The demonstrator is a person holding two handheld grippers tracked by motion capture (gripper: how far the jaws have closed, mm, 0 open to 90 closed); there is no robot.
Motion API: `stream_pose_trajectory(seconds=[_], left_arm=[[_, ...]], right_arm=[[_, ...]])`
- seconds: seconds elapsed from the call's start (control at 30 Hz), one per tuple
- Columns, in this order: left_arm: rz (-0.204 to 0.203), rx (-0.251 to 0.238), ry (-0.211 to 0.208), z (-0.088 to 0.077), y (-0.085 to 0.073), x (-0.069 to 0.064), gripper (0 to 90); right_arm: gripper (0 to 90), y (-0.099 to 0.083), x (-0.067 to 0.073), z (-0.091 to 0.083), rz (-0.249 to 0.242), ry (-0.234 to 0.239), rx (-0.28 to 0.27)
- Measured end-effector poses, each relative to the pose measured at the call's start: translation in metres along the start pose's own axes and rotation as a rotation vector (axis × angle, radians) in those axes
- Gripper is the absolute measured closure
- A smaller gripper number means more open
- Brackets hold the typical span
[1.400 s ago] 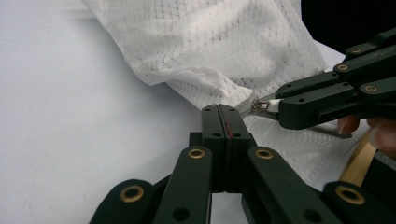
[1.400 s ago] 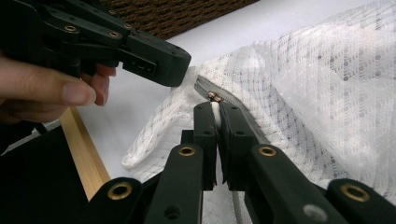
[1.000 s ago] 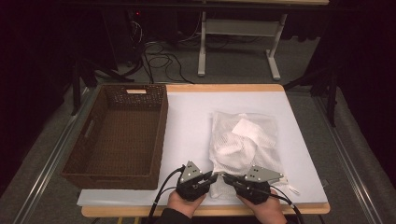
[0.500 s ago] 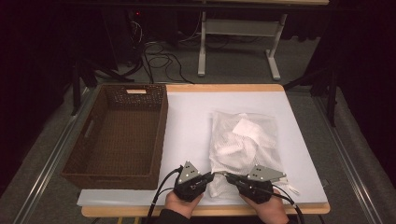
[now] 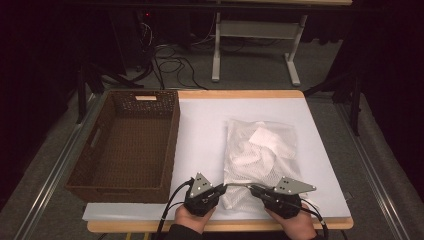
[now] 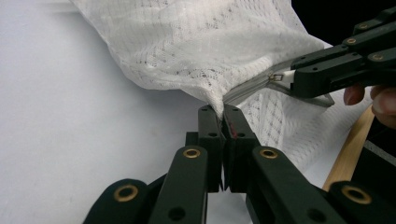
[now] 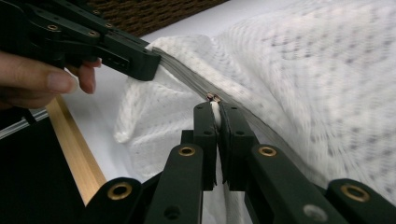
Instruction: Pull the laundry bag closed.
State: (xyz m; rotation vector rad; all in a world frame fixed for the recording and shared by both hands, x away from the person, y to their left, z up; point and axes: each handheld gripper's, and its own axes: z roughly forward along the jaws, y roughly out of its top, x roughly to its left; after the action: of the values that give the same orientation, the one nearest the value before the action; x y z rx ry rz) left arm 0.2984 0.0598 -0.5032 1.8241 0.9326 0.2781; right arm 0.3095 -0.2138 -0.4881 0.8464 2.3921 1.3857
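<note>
While pinched, mesh bag (image 5: 260, 155) between tools

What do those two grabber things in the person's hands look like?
Both the left gripper and the right gripper are black, with two flat jaws on hinged bars joined by brass-coloured rivets. Each carries a grey three-cornered plate on top and trails a black cable. The person wears a dark sleeve.

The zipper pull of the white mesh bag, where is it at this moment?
In the right gripper view the zipper pull sits between the shut jaws of the right gripper, at the mesh bag's near edge, right of the left gripper.
</note>
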Motion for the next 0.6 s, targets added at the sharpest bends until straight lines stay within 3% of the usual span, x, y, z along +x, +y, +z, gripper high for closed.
stream_pose_trajectory(seconds=[0.6], left_arm=[[-0.005, 0.015, 0.031, 0.0, -0.002, 0.004, 87.0]], right_arm=[[87.7, -0.009, -0.013, -0.019, 0.021, -0.038, 0.014]])
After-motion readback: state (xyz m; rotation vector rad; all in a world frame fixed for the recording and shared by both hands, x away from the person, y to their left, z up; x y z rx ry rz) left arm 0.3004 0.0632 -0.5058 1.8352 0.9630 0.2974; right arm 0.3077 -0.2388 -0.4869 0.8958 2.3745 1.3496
